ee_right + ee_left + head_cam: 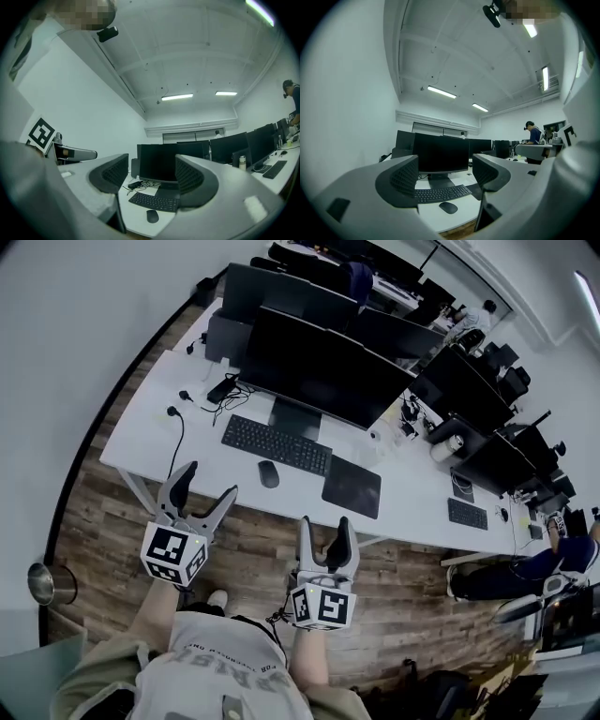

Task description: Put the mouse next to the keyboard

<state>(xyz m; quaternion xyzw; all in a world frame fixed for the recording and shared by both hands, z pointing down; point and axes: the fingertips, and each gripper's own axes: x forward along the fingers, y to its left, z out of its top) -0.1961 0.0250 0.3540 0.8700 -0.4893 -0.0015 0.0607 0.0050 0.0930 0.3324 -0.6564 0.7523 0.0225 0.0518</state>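
Black and low, the mouse (269, 474) lies on the white desk (141, 437) just on the near side of the keyboard (277, 444), toward its right half, with only a thin strip of desk between them. A dark mouse pad (352, 487) sits off the keyboard's right end. Both tools hang well short of the keyboard, past the desk edge and over the wood floor (253, 545). The left gripper (208, 486) has its jaws spread wide with nothing between them, and the right gripper (324, 526) is likewise parted and empty, the mouse showing far off through its gap. The step in hand looks like the reach. The right gripper seems better placed for it. It should come in low from the near side, straddle the mouse's two flanks, and close gently, since that smooth curved shell could squirt out. A low carry to the keyboard's right end, without nudging the keys, should do.
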